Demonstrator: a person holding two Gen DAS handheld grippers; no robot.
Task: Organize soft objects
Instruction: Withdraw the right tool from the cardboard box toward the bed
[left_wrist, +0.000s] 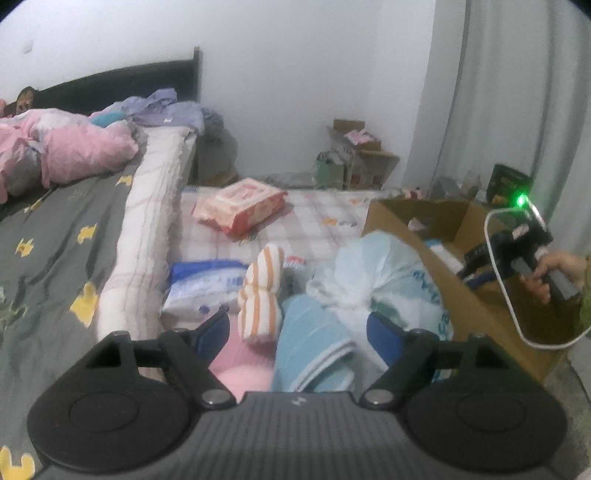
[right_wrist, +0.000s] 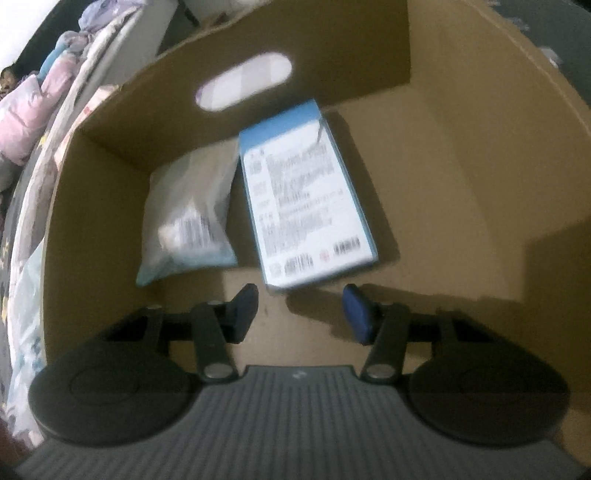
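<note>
My left gripper hangs open over a heap of soft things on a checked mattress. Between its wide jaws lie a pink cloth, a rolled orange-striped white towel and a folded light blue towel; the pads do not press on them. My right gripper points down into a cardboard box, open with nothing between its fingers. Just ahead of it a blue-and-white pack and a pale plastic pouch lie on the box floor. A hand holds that gripper over the box.
A knotted white plastic bag leans against the box. A blue-and-white tissue pack and a pink pack lie on the mattress. A bed with a pink quilt rises at left. Small cartons stand by the wall.
</note>
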